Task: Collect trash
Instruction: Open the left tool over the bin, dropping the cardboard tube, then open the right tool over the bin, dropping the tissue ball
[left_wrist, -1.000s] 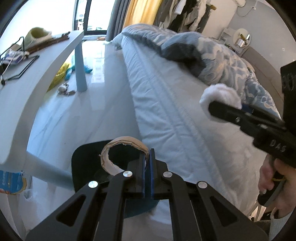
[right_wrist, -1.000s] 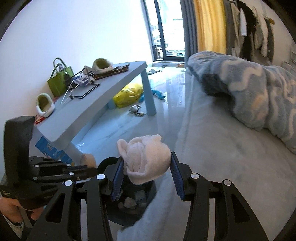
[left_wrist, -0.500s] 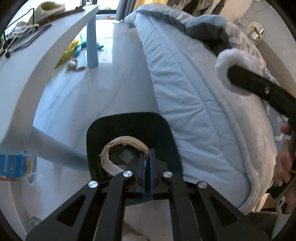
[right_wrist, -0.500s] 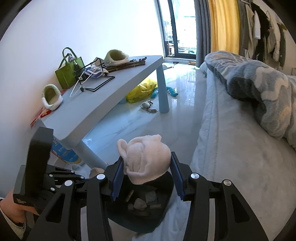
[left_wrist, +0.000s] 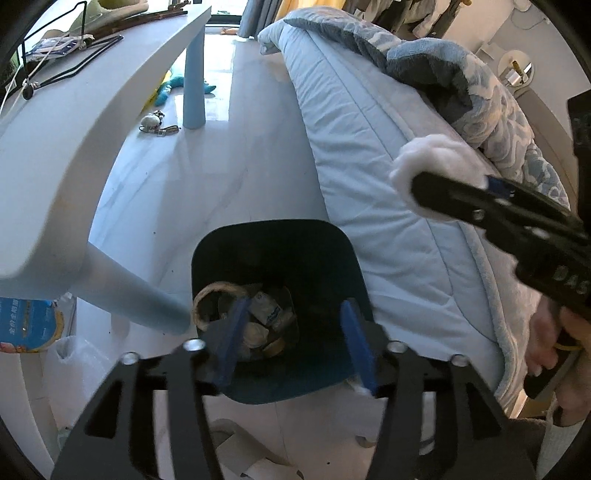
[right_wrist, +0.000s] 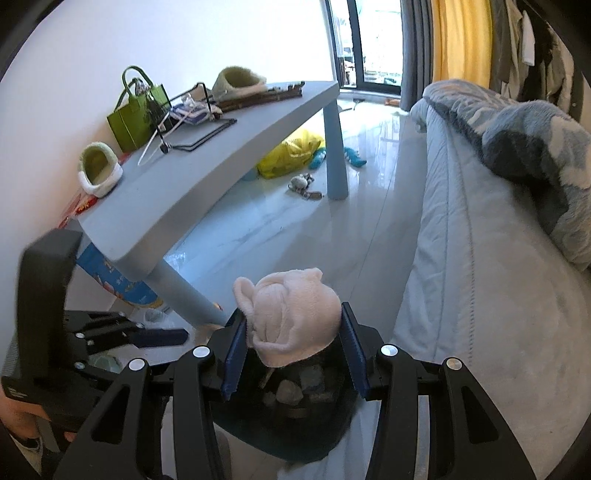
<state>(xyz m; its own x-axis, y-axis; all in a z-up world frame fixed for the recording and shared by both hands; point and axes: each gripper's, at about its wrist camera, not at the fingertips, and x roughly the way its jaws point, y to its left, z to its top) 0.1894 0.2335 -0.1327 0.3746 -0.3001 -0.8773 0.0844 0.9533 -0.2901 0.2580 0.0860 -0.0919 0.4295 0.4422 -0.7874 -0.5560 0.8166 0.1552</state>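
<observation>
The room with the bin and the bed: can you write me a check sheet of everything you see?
Surface: glossy pale tiled floor.
Job's things: dark plastic bin holding scraps and a brown cardboard tape ring; fluffy white cloth wad.
Clutter: yellow bag, green tote, fuzzy slippers.
Tongs: left tongs opening, empty, over the bin; right tongs clamp the wad.
Cables: nothing seen.
Surroundings: grey-blue table, blue quilted bed.
</observation>
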